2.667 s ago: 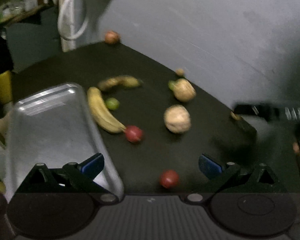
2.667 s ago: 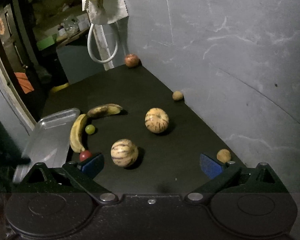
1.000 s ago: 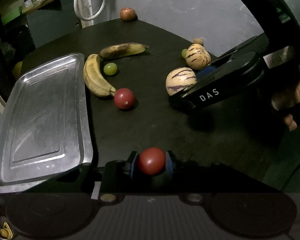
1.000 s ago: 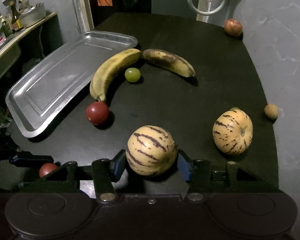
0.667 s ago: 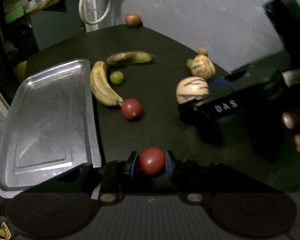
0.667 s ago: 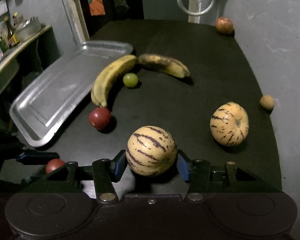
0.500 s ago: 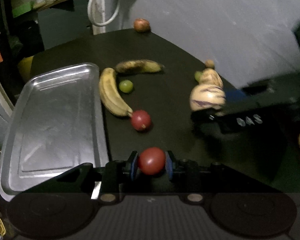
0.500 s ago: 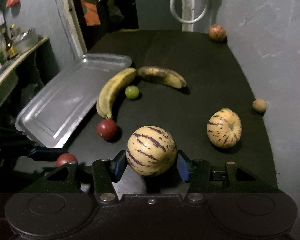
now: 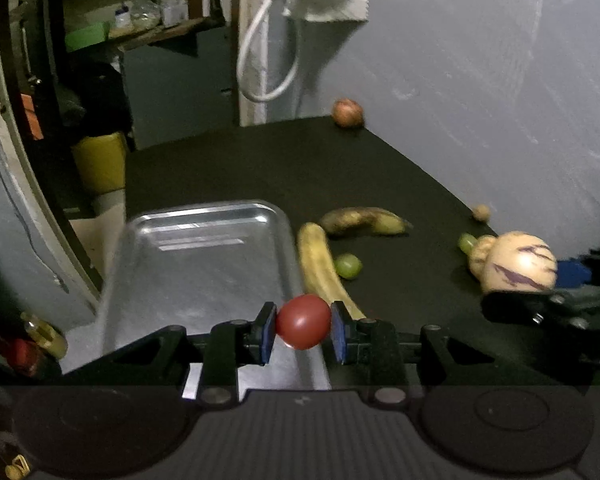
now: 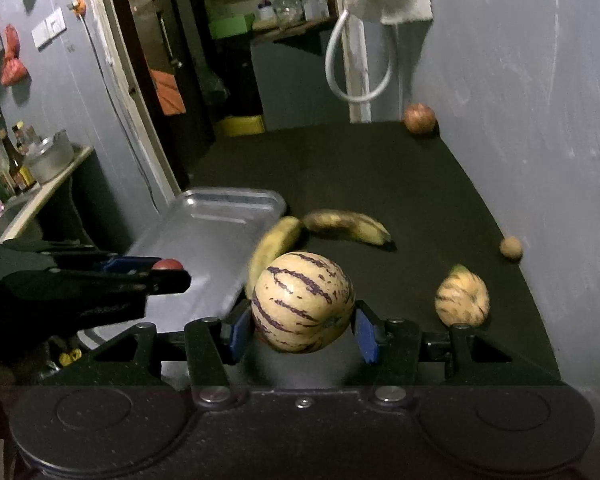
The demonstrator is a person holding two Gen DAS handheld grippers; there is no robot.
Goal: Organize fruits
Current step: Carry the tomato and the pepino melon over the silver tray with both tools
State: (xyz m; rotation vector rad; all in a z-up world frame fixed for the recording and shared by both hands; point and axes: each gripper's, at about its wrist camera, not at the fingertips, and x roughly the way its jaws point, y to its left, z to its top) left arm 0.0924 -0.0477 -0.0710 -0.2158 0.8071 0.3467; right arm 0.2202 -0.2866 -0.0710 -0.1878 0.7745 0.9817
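The left gripper (image 9: 303,333) pinches a small red fruit (image 9: 303,321) above the bare metal tray (image 9: 204,264); the right gripper (image 10: 302,330), spread wider, clamps a striped melon (image 10: 302,307). Nothing lies on the tray yet; two bananas (image 10: 346,225), a grape (image 9: 348,266) and another melon (image 10: 462,299) remain on the table (image 10: 380,168).

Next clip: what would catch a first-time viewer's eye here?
Both grippers are loaded: the left gripper pinches a small round red fruit over the silver metal tray, while the right gripper clamps a cream melon with purple stripes. Two yellow bananas lie on the black tabletop beside the tray.
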